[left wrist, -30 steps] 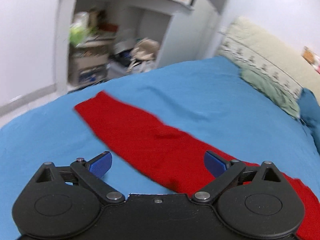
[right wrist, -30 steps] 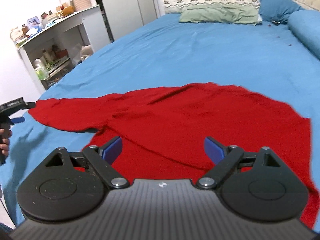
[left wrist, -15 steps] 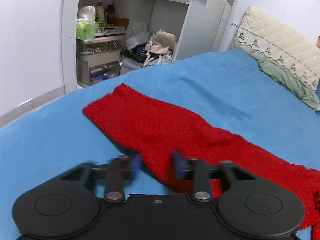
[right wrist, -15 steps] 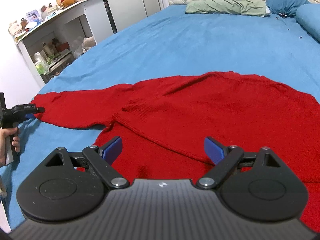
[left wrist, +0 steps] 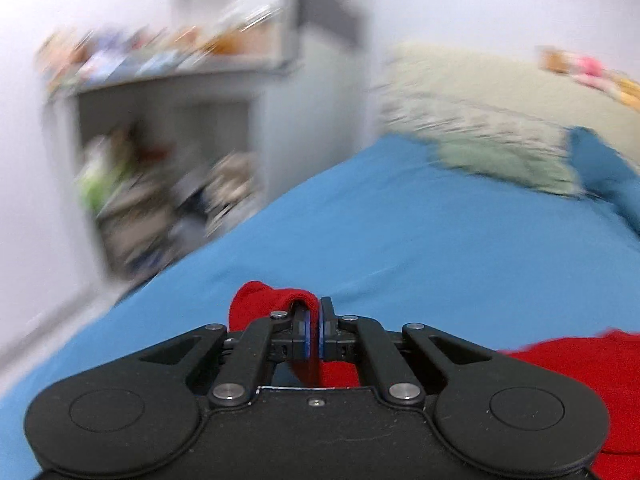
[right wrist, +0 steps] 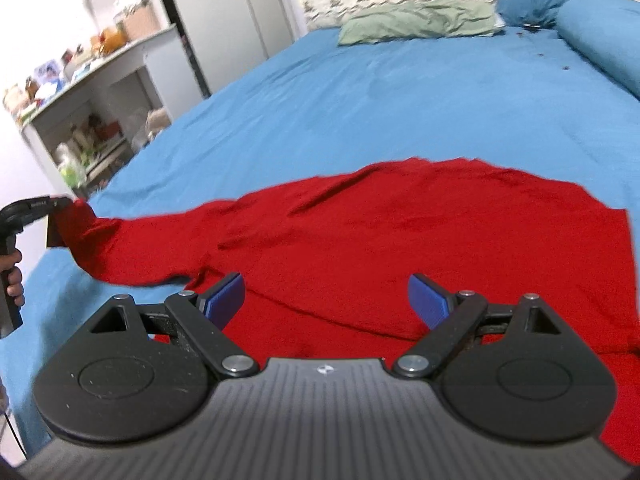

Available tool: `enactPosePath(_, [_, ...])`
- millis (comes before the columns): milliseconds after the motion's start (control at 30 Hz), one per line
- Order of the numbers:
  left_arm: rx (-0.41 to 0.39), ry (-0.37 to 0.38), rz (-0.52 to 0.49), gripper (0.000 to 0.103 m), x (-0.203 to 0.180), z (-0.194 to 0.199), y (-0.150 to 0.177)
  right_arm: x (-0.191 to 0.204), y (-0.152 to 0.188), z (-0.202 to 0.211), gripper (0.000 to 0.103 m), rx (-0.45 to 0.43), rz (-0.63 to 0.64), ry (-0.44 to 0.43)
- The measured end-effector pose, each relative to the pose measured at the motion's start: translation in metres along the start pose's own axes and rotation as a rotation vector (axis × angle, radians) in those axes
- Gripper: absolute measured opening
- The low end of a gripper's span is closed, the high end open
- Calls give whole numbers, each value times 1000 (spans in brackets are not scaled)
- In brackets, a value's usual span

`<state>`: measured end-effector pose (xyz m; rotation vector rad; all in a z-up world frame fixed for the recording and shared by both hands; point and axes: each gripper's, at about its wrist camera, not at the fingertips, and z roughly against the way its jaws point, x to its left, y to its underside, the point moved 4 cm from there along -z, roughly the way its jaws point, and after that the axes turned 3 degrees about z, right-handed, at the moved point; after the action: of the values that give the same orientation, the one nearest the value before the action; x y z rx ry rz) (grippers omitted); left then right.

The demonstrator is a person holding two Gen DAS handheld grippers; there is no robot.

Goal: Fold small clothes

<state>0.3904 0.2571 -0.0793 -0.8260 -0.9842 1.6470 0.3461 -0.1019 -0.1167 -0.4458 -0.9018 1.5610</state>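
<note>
A red long-sleeved sweater lies spread on the blue bed sheet. My left gripper is shut on the end of the sweater's left sleeve and holds it lifted off the sheet. In the right wrist view the left gripper shows at the far left with the sleeve hanging from it. My right gripper is open and empty, hovering over the sweater's body near its lower edge.
A green pillow and blue pillows lie at the head of the bed. A white shelf unit full of clutter stands left of the bed. A grey wardrobe stands behind it.
My left gripper closed on the sleeve end and lifted it off the sheet. The left view swung and is blurred. My right gripper stayed open over the sweater.
</note>
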Motion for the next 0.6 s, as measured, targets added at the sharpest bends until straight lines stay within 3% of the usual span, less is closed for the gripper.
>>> enactPosePath(167, [-54, 249, -113, 3, -144, 34, -9, -35, -7, 39, 103, -42, -55, 62])
enactPosePath(233, [-42, 329, -162, 3, -198, 38, 7, -53, -5, 53, 103, -51, -77, 86])
enactPosePath(300, [19, 401, -207, 3, -250, 36, 36, -70, -3, 64, 103, -49, -96, 112])
enactPosePath(433, [171, 460, -298, 3, -313, 24, 109, -104, 8, 76, 103, -21, -116, 157])
enactPosePath(533, [258, 453, -348, 4, -327, 15, 150, -124, 18, 78, 103, 15, -120, 176])
enactPosePath(600, [269, 449, -375, 7, -329, 15, 160, -131, 23, 77, 103, 29, -110, 178])
